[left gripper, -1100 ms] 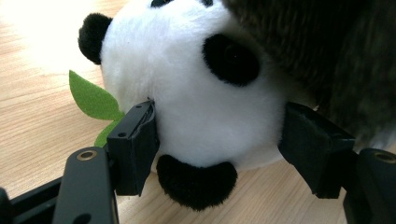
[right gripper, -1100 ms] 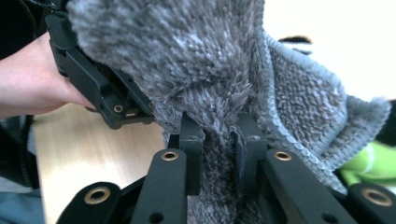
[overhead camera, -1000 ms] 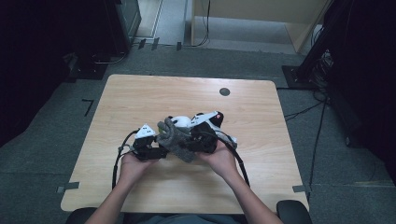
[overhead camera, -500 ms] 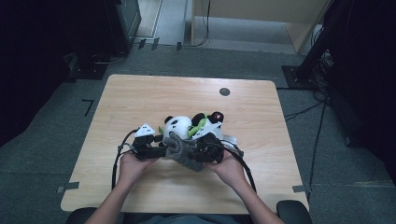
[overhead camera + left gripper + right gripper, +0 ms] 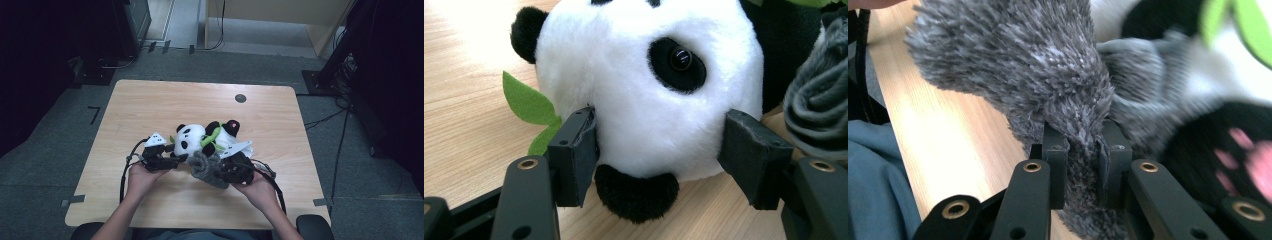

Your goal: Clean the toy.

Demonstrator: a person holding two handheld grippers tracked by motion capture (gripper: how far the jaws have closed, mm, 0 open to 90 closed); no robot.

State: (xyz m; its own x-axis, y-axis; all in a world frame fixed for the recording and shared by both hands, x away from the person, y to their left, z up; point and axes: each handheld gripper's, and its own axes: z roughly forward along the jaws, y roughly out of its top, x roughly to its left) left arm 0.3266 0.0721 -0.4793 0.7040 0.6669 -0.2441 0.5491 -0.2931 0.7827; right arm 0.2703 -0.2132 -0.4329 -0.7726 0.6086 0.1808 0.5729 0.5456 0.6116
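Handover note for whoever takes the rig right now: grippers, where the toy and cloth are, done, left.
Left gripper: jaws around the panda's head, pads at its cheeks; a firm squeeze can't be confirmed.
Right gripper: shut on the grey fuzzy cloth.
Panda lies on the table, cloth bunched against its near side.
Done: both things reached, cloth gripped.
Left: probably the rest of the cloth work on the panda; it isn't covered now.
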